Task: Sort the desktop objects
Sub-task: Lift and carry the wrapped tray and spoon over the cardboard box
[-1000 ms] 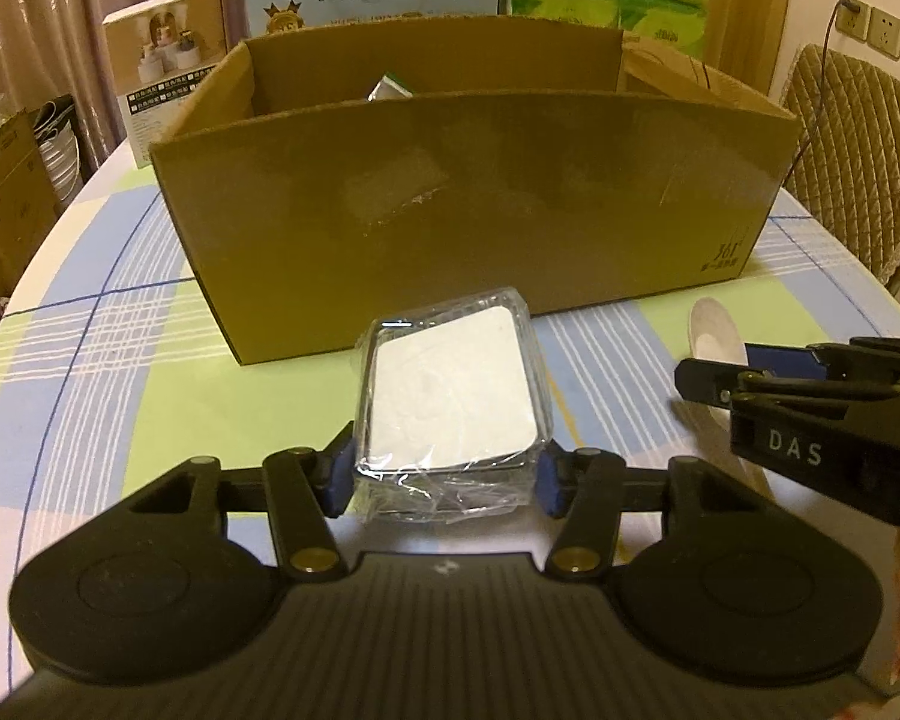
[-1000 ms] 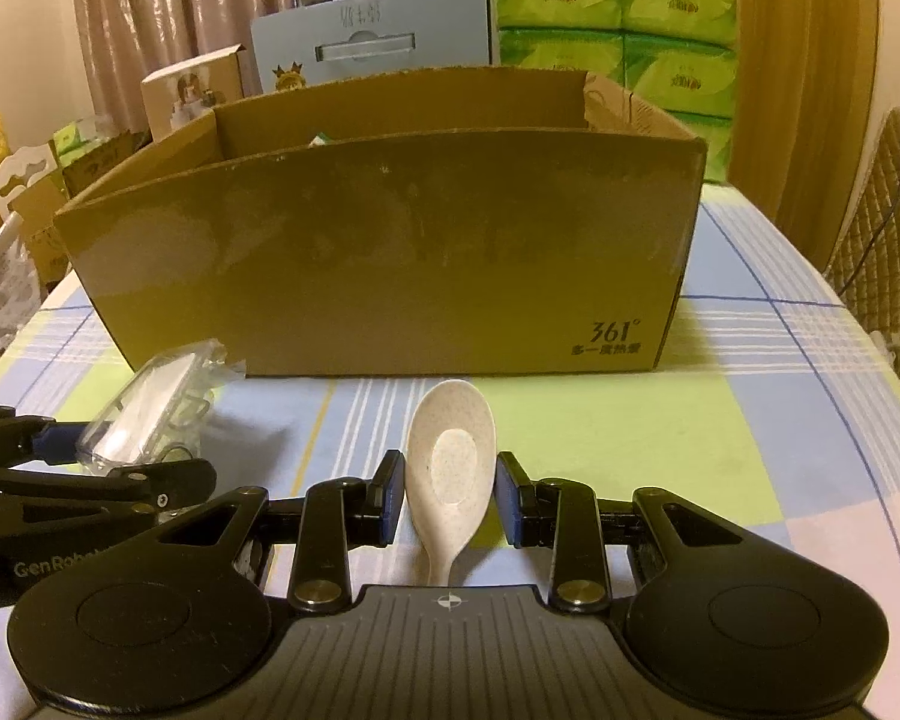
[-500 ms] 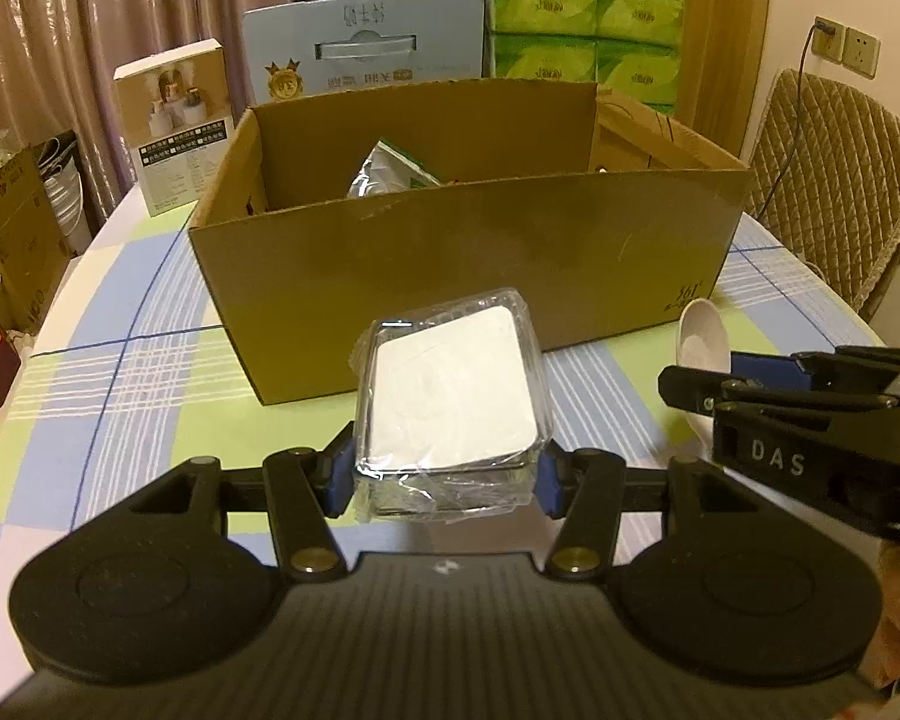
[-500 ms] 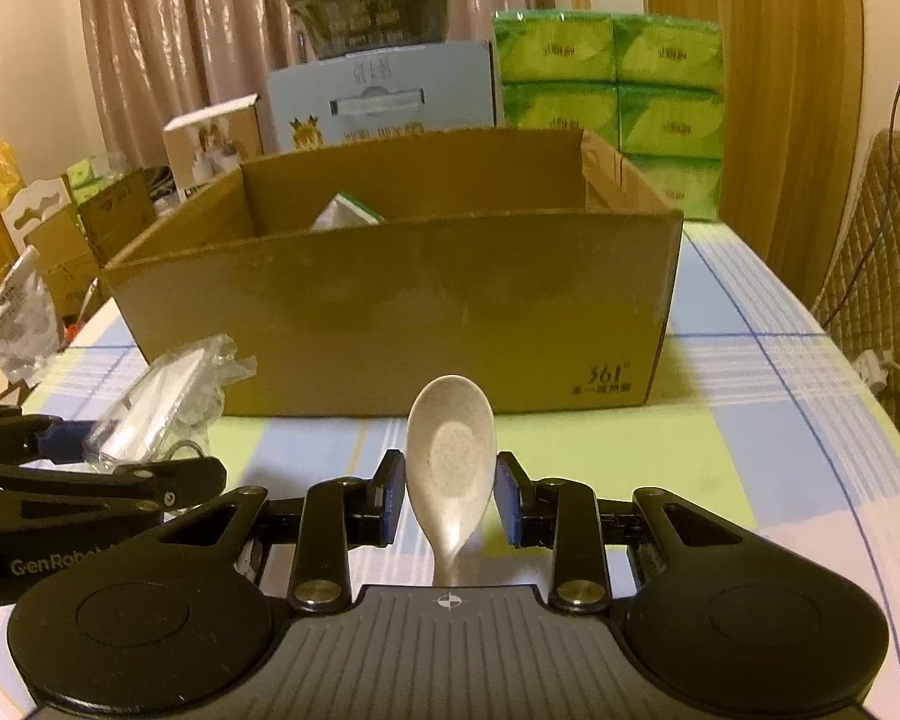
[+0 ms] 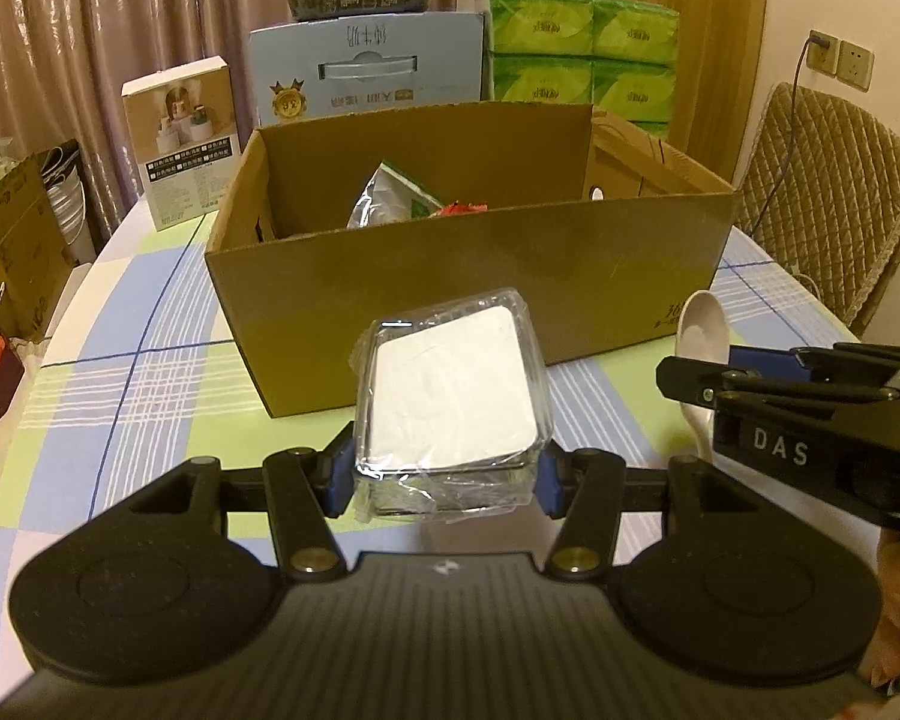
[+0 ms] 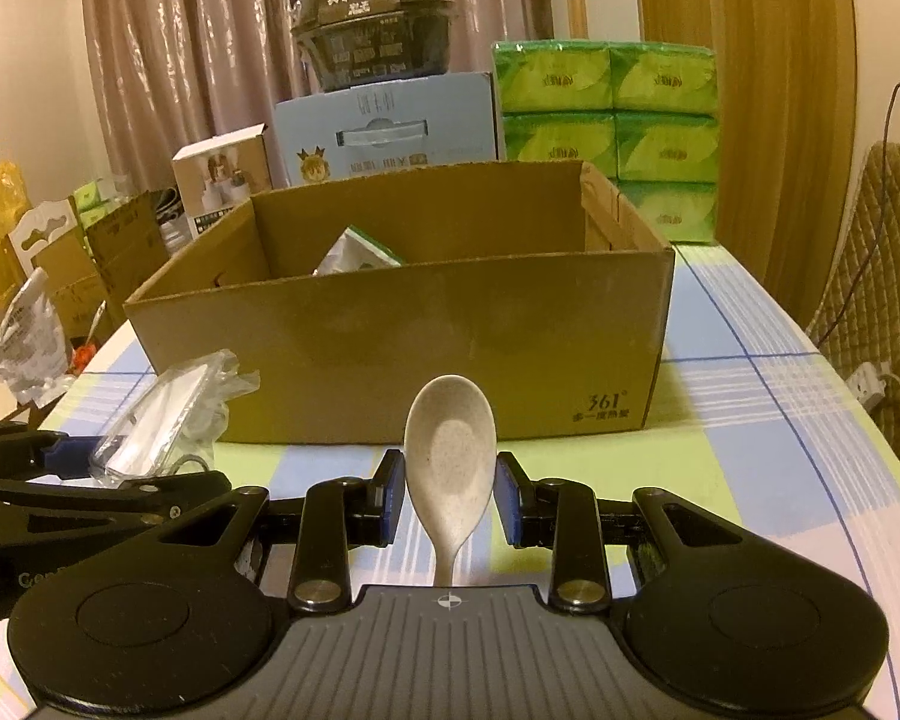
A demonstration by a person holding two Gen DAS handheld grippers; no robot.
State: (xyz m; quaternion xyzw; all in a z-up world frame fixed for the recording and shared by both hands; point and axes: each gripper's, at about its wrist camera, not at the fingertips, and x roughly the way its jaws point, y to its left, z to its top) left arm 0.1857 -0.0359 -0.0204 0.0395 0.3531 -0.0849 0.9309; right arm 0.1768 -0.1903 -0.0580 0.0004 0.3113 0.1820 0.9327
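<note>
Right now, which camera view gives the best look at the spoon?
The right wrist view. The spoon sits dead centre there, bowl facing the camera and handle running down between the right tool's pads. The left wrist view shows the spoon only at its right edge, bowl seen from the side, handle mostly hidden behind the right tool.

On my feed the left gripper (image 5: 447, 474) is matte black: two round housings, angled link arms pinned with brass-coloured screws, and blue pads (image 5: 337, 474) on the fingers. A grey ribbed plate with a small crosshair mark sits at its middle. The right gripper (image 6: 449, 501) is built the same (same blue pads, same brass screws). From the left camera, its side carries white letters, "DAS".
</note>
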